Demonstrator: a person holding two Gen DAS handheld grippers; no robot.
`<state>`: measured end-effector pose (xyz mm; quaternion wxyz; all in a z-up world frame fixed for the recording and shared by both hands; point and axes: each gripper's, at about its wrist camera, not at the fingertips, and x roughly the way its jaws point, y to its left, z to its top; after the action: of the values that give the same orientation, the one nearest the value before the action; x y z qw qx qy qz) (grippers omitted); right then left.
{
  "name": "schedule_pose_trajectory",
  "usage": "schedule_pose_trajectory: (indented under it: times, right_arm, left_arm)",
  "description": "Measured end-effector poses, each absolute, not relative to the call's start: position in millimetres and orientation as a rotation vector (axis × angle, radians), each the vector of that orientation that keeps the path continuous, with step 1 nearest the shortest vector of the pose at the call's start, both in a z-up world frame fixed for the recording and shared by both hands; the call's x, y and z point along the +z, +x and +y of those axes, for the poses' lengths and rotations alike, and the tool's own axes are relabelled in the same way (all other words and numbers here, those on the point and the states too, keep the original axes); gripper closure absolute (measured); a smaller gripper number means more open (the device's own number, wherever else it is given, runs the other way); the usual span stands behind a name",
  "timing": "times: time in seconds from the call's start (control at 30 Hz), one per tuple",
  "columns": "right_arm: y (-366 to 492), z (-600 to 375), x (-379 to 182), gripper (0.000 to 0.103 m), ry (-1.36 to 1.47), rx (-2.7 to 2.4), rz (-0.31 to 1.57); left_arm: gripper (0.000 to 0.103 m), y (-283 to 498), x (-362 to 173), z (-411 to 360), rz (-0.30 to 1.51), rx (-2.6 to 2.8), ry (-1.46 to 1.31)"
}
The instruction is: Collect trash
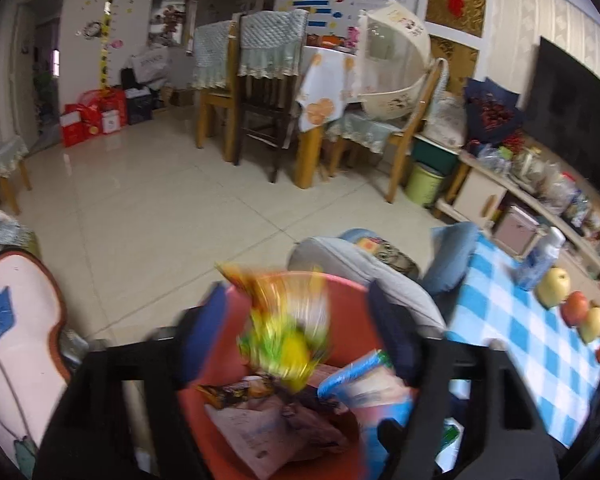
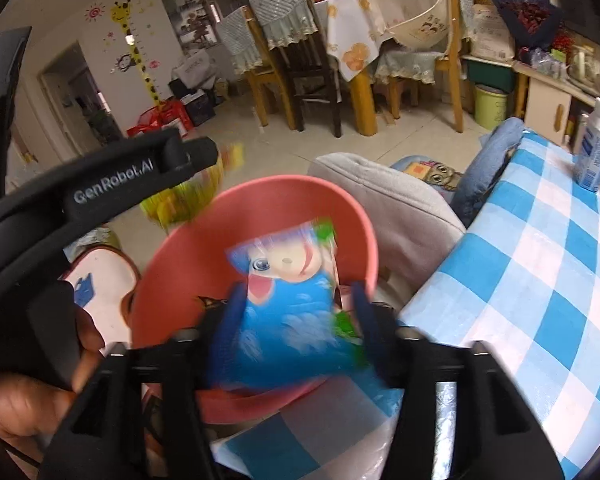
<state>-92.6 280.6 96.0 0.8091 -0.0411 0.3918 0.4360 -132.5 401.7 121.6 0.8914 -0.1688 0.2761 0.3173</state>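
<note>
A pink bin (image 1: 354, 316) sits under both grippers and holds paper (image 1: 252, 428), a dark wrapper and a blue packet (image 1: 364, 376). My left gripper (image 1: 296, 296) stands open above it. A blurred yellow-green wrapper (image 1: 288, 340) hangs loose between its fingers, touching neither pad. In the right wrist view my right gripper (image 2: 298, 292) is open over the bin's rim (image 2: 260, 184). A blurred blue cartoon wrapper (image 2: 292, 308) lies loose in its gap. The left gripper's finger (image 2: 196, 156) reaches in from the left, with the yellow wrapper (image 2: 188, 200) under it.
A table with a blue-checked cloth (image 2: 540, 280) borders the bin on the right, bearing fruit (image 1: 554, 286) and a bottle (image 2: 594, 148). A grey cushion (image 1: 360, 264) lies behind the bin, a pink-white seat (image 1: 16, 320) to its left. A hand (image 2: 28, 400) grips the left gripper's handle.
</note>
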Motion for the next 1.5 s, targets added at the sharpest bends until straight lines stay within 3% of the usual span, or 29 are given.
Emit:
schedule_pose_trajectory:
  times: [0.07,0.23,0.53,0.93,1.5]
  right_arm:
    - [-94,275,96,0.025,-0.082,0.913,0.818]
    - [-90,259,98,0.014,-0.071,0.843,0.802]
    - [-90,225,101,0.013,-0.067,0.770,0.780]
    - [-94,180,101,0.005,-0.087,0.678,0.743]
    - [-98,92,100,0.005,-0.082,0.456,0.755]
  left_arm:
    - [0.019,-131,121,402,0.579,0.664,-0.347]
    - [0.011,-128,121,399,0.594,0.655,-0.331]
    - [0.008,-120,121,384,0.615,0.617,-0.275]
    - [0.007,-104,116,351,0.659,0.532,-0.193]
    - [0.006,-81,109,274,0.663,0.358,-0.072]
